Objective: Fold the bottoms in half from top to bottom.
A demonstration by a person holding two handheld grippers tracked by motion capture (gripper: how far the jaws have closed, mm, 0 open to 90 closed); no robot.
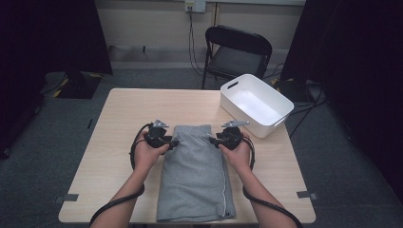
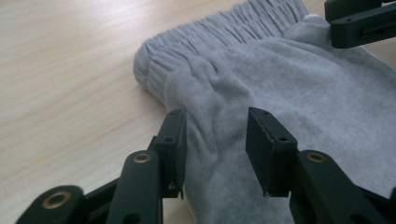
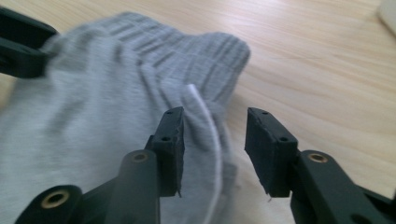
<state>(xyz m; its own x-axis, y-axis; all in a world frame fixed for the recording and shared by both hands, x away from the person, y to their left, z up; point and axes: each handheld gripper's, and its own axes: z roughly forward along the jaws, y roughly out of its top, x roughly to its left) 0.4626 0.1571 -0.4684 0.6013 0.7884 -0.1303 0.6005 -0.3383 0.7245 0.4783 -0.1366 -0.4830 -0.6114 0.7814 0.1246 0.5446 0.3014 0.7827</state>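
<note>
Right now both pairs of jaws stand parted over the waistband end of the grey shorts (image 1: 195, 173), which lie flat on the bench (image 1: 123, 109) with the elastic band farthest from the person and the leg hems at the near edge.

From the high view, the left gripper (image 1: 172, 142) sits at the left side of the shorts just below the waistband, and the right gripper (image 1: 212, 139) sits at the matching spot on the right side; the two point inward toward each other across the cloth. Each is held in a hand, the left hand (image 1: 147, 154) and the right hand (image 1: 239, 153), with a cable trailing back along each forearm.

In the left gripper view, the left gripper (image 2: 215, 154) has a clear gap between its pads; a raised fold of the shorts (image 2: 280, 93) runs up between them, brushing the left pad, but the pads do not pinch it. The gathered waistband lies just ahead of the jaws, and the other gripper's tip shows beyond it at the far corner.

In the right gripper view, the right gripper (image 3: 214, 154) is likewise spread apart. The edge of the shorts (image 3: 93, 116) and a thin white stripe (image 3: 212, 135) lie between the pads, nearer the left one; bare wood shows under the right one. Nothing is clamped.

Beyond the right gripper, well apart from the jaws, a white bin (image 1: 273, 124) stands on the bench's far right corner.
</note>
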